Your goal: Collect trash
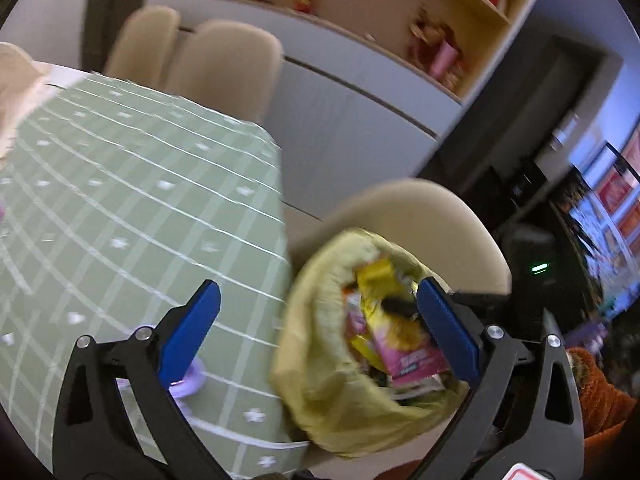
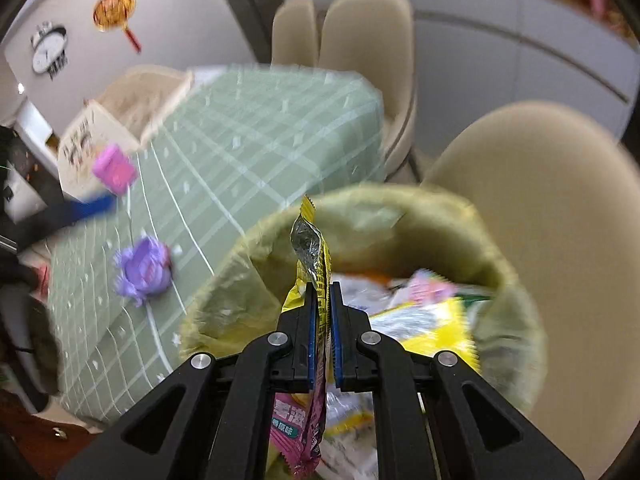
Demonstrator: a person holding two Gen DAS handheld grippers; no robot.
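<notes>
The right gripper (image 2: 321, 312) had its jaws pinched tight on a wrapper (image 2: 314, 256), yellow and foil at the top, pink at the tail, and it hung right over the mouth of the bin (image 2: 400, 208), the yellow-green liner gaping below with packets already heaped inside. The wrapper stood almost upright between the pads, its top poking toward twelve o'clock, its tail dangling at six.

The left gripper (image 1: 316, 328) had its jaws spread wide, gripping nothing, one finger over the table (image 1: 140, 200) and the other over the bin (the frame was blurred, so exact contact could not be told).

The risks, as I judged them: the wrapper was light and crinkly, so on release it could cling to a pad or flutter out past the rim toward nine o'clock, onto the table. The liner looked soft and floppy; a nudge from either gripper could fold its lip inward and close the mouth. A purple wad (image 2: 142, 270) sat on the table at nine o'clock, with a pink block (image 2: 114, 168) farther off at ten, so trash was left to fetch.
</notes>
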